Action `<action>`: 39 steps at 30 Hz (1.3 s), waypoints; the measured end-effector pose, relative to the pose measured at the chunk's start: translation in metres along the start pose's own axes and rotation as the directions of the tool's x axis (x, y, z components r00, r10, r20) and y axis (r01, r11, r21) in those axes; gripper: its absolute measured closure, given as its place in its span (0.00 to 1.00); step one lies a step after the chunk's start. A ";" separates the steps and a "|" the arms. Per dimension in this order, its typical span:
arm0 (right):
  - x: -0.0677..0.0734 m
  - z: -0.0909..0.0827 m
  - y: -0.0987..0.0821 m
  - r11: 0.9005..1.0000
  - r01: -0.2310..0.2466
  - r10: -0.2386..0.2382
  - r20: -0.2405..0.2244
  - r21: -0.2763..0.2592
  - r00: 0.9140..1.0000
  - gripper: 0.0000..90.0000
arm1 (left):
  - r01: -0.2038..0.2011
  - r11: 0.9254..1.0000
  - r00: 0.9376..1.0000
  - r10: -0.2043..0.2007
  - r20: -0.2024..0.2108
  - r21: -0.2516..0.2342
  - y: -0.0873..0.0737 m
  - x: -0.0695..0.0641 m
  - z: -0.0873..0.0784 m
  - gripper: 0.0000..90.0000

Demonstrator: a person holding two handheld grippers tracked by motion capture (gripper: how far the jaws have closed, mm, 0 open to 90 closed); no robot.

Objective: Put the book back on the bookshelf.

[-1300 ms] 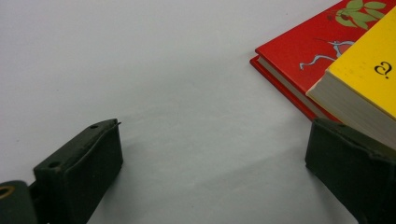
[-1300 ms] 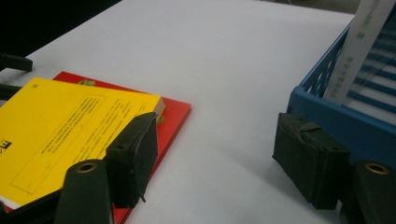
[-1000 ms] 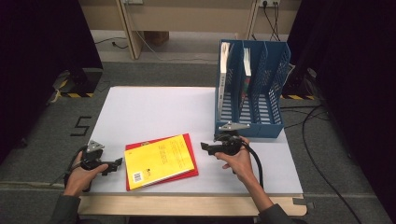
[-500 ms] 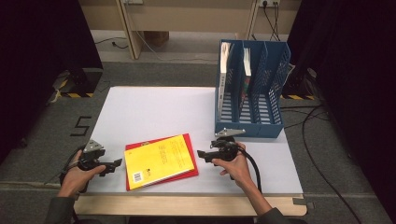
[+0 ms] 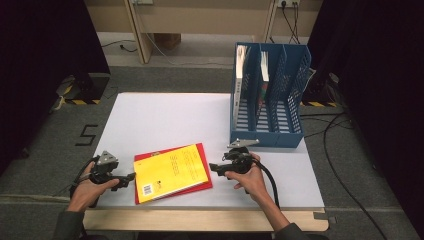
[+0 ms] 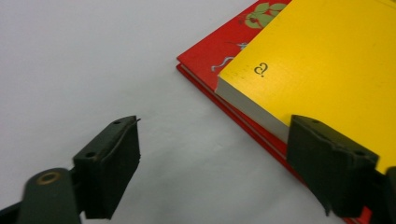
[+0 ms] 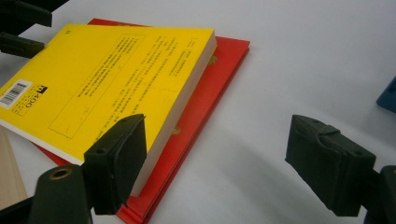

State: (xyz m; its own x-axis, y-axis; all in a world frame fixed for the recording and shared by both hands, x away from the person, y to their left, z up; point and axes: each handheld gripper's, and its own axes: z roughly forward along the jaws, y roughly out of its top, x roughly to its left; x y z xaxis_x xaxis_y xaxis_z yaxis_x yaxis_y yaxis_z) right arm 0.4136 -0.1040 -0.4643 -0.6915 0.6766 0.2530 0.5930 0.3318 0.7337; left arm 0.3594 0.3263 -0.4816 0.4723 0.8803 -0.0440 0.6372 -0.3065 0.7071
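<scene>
A yellow paperback [image 5: 171, 171] lies on top of a red hardback [image 5: 205, 182] near the table's front edge. My left gripper [image 5: 131, 176] sits just left of the books, pointing at them. In the left gripper view it [image 6: 215, 135] is open. Its jaws have just been closing with only bare table between them, and the yellow book's [image 6: 327, 60] corner lies beside the right jaw. My right gripper [image 5: 212, 167] is at the books' right edge. It [image 7: 217, 135] is open, having widened a little, with its left jaw over the yellow book's [image 7: 107, 79] edge and above the red book [image 7: 205, 102].
A blue mesh file rack [image 5: 292, 95] stands at the back right of the white table [image 5: 165, 120], with a white book [image 5: 241, 70] and another upright inside. A wooden strip [image 5: 200, 220] runs along the front edge. Cables lie on the floor to the right.
My left gripper has edged right toward the books and its jaws have narrowed. My right gripper has dipped slightly toward the books' right edge. The books have not moved.
</scene>
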 end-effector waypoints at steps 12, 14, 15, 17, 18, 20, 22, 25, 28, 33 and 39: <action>0.000 0.013 -0.004 0.999 -0.027 0.028 -0.036 0.034 0.999 0.24 | -0.059 0.998 0.998 0.059 0.005 0.007 0.007 -0.020 0.007 0.21; 0.001 0.016 -0.005 0.999 -0.024 0.026 -0.043 0.046 0.999 0.25 | -0.062 0.998 0.998 0.062 0.004 0.010 0.007 -0.020 0.007 0.21; 0.002 0.018 -0.005 0.998 -0.027 0.030 -0.051 0.053 0.998 0.25 | -0.060 0.998 0.998 0.060 0.006 0.008 0.007 -0.020 0.007 0.21; 0.003 0.022 -0.006 0.998 -0.034 0.037 -0.062 0.056 0.997 0.25 | -0.051 0.999 0.999 0.051 0.010 0.007 0.007 -0.021 0.008 0.21; 0.004 0.023 -0.006 0.997 -0.036 0.040 -0.065 0.061 0.997 0.25 | -0.052 0.999 0.999 0.052 0.016 0.005 0.007 -0.023 0.009 0.21; 0.005 0.027 -0.006 0.997 -0.035 0.040 -0.073 0.072 0.997 0.25 | -0.058 0.998 0.998 0.058 0.033 0.014 0.007 -0.026 0.010 0.21; 0.006 0.028 -0.007 0.995 -0.051 0.058 -0.077 0.080 0.995 0.26 | -0.064 0.998 0.997 0.063 0.048 0.023 0.006 -0.029 0.012 0.20; 0.005 0.031 -0.008 0.994 -0.070 0.079 -0.103 0.087 0.991 0.27 | -0.069 0.997 0.996 0.067 0.057 0.032 0.006 -0.033 0.014 0.17; 0.005 0.032 -0.008 0.992 -0.092 0.100 -0.100 0.088 0.990 0.27 | -0.072 0.997 0.996 0.070 0.051 0.034 0.007 -0.035 0.014 0.16; 0.005 0.032 -0.007 0.987 -0.132 0.141 -0.090 0.091 0.986 0.29 | -0.065 0.997 0.997 0.063 0.051 0.036 0.007 -0.035 0.015 0.16; 0.002 0.026 -0.007 0.964 -0.263 0.266 -0.132 0.038 0.955 0.29 | -0.059 0.998 0.997 0.057 0.047 0.039 0.007 -0.034 0.016 0.13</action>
State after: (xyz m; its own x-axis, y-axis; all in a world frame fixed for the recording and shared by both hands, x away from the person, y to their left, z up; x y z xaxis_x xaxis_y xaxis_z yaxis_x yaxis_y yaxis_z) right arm 0.4187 -0.0876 -0.4858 -0.5570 0.6472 0.5204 0.7696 0.1668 0.6163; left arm 0.3576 0.2880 -0.4863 0.5359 0.8435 -0.0370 0.6318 -0.3716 0.6803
